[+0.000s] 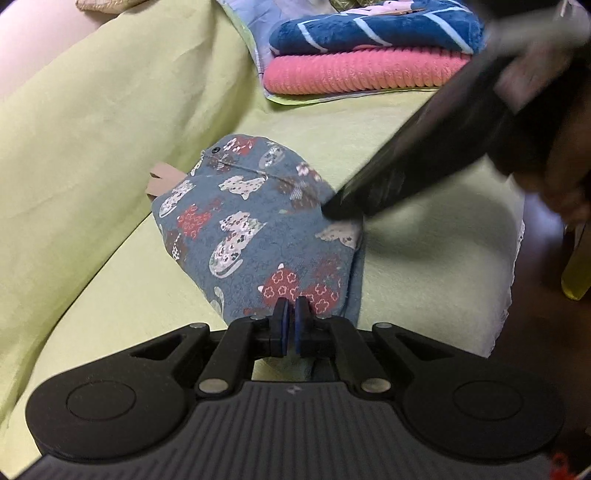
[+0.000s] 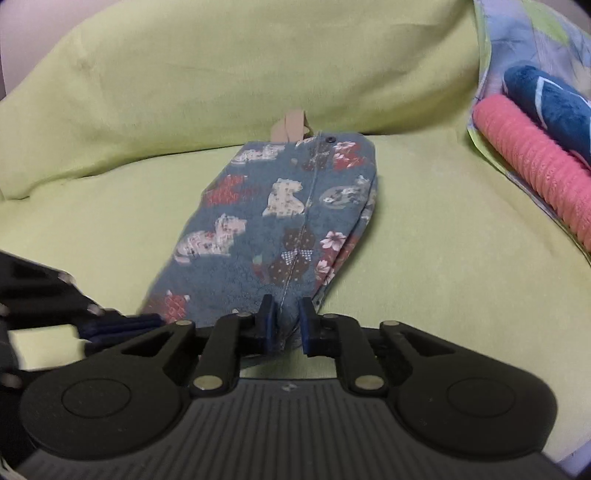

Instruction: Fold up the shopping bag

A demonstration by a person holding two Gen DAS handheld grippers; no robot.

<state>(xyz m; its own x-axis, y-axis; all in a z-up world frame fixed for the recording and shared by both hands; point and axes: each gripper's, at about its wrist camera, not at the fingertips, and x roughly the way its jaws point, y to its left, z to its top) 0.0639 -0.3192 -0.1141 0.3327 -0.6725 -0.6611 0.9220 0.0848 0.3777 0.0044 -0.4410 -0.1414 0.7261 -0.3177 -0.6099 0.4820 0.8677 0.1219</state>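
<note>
Shopping bag [image 2: 280, 229] — blue-grey cloth printed with cats and flowers — lies folded into a narrow strip on a yellow-green cover [image 2: 424, 258] draped over a cushioned seat. No container in view; the bag is flattened, its inside not visible.

Long axis: runs from the near end, at the fingers, away toward the backrest. In the right wrist view it leans slightly to the right as it recedes. A stitched seam follows the length. The far end carries a dark snap button [image 2: 330, 139] and a tan strap [image 2: 290, 127] poking out beyond the edge.

Left gripper [image 1: 291, 314]: fingers nearly closed, a thin gap between the blue pads, sitting at the bag's near edge. Cannot tell whether cloth is pinched between them.

Right gripper [image 2: 287, 320]: fingers part-way closed around the near end of the bag — fabric along the seam bunches between them, so they are grasping the bag. In the left wrist view this gripper appears as a blurred dark shape with its tip touching the bag's right edge.

Background, well apart from the bag: a folded pink ribbed towel [image 1: 365, 70] with a folded blue plush blanket [image 1: 376, 29] stacked on it, both on a pale printed cloth [image 1: 258, 26] on the seat.
</note>
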